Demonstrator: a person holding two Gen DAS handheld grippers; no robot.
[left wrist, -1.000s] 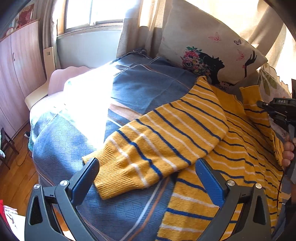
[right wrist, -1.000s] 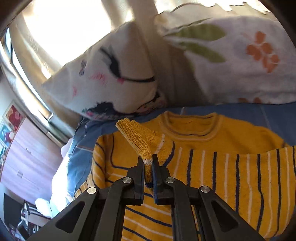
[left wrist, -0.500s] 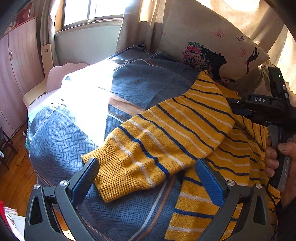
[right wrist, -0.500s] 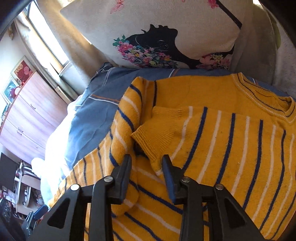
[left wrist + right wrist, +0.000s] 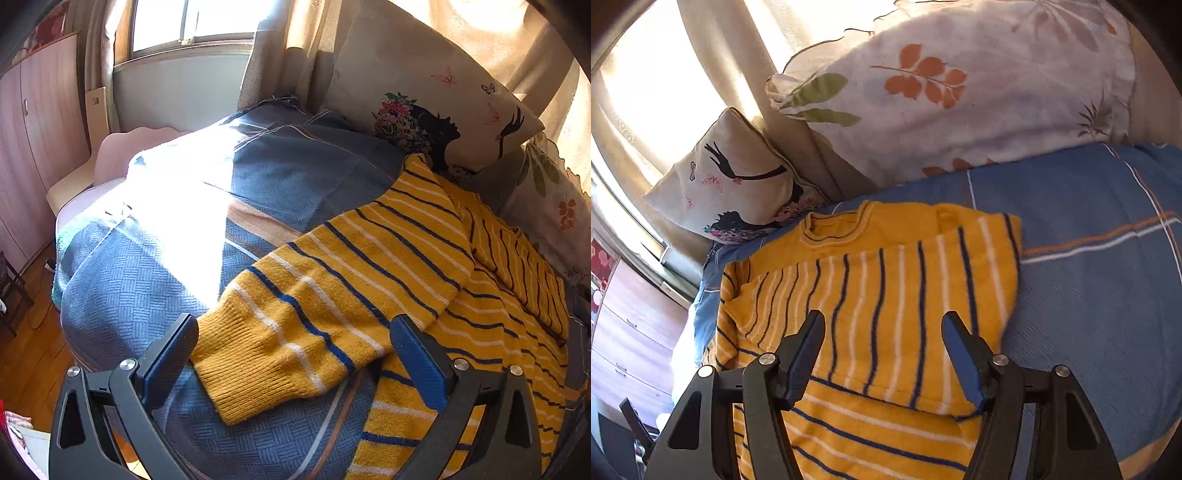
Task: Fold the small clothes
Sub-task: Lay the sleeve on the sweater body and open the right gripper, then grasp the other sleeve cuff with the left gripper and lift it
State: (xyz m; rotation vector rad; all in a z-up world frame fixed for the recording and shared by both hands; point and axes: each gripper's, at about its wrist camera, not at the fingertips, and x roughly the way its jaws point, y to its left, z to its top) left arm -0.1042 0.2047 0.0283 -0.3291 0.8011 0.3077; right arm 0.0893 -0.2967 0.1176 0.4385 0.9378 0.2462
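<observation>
A small yellow sweater (image 5: 886, 295) with navy and white stripes lies on the blue bed cover (image 5: 1108, 295). One sleeve (image 5: 923, 280) lies folded across its chest. The other sleeve (image 5: 332, 302) lies spread out to the side, its ribbed cuff (image 5: 255, 365) between the tips of my left gripper (image 5: 295, 354), which is open and empty. My right gripper (image 5: 886, 354) is open and empty, just above the folded sleeve and the sweater's body.
Two pillows stand at the bed's head: one with a black silhouette print (image 5: 424, 110), one with leaf print (image 5: 960, 92). Curtains and a window (image 5: 192, 26) are behind. A wooden wardrobe (image 5: 37, 129) and the floor (image 5: 29, 362) lie beyond the bed's left edge.
My right gripper let go of the sleeve it held, laid it across the chest, opened and drew back. The left gripper moved a little closer to the spread sleeve's cuff.
</observation>
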